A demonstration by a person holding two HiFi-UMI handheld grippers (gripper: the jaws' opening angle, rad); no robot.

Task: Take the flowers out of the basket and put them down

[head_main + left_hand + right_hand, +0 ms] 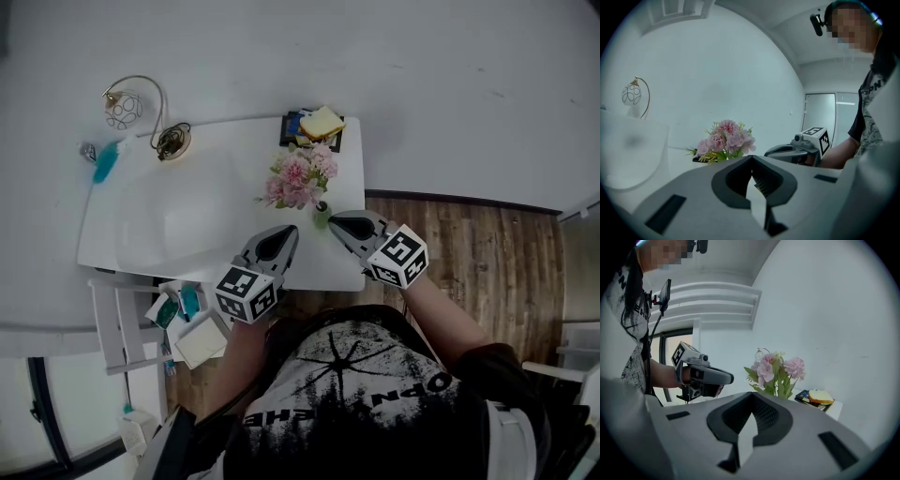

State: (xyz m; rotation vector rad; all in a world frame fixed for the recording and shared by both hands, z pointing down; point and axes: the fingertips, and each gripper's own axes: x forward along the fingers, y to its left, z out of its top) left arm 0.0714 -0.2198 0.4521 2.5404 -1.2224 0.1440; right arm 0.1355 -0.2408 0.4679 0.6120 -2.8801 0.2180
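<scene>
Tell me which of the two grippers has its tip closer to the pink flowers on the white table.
The right gripper: its tip lies just beside the green base of the flowers. The left gripper has its tip clearly farther from them.

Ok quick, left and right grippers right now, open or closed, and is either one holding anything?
Left gripper: fingers closed, holding nothing.
Right gripper: fingers closed, holding nothing; the flowers stand beyond its tips.
</scene>
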